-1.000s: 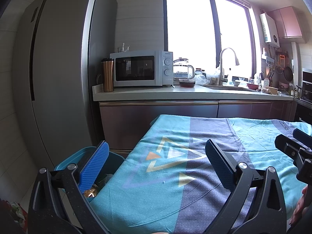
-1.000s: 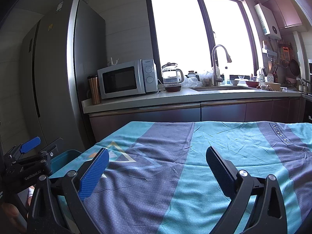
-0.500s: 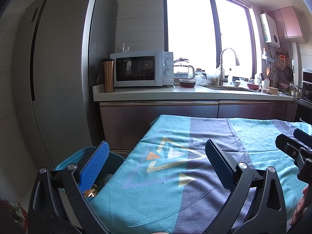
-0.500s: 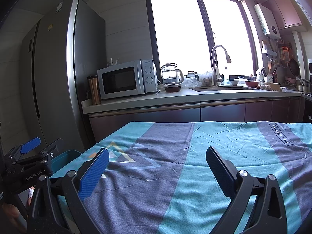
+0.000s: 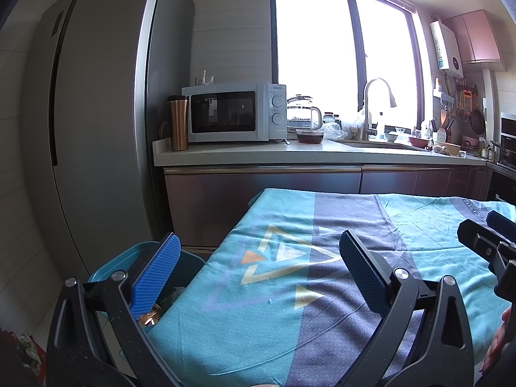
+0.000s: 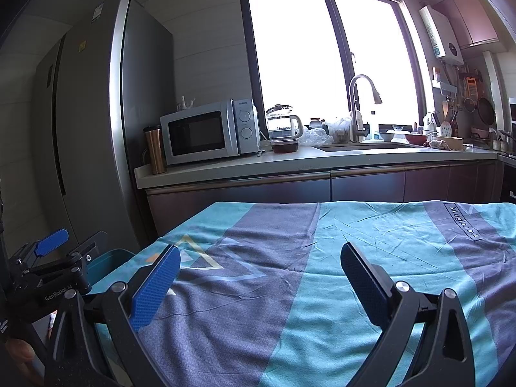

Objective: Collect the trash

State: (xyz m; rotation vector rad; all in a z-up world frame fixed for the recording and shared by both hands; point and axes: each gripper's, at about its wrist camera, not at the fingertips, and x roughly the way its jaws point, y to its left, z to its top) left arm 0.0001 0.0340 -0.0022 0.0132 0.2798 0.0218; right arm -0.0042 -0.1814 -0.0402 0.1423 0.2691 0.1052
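Teal tablecloth (image 6: 371, 232) bare beside bin (image 5: 129, 254)

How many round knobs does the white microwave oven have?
2. Both round knobs sit on the right-hand panel of the white microwave oven on the kitchen counter: an upper knob and a lower knob directly below it. None seem hidden.
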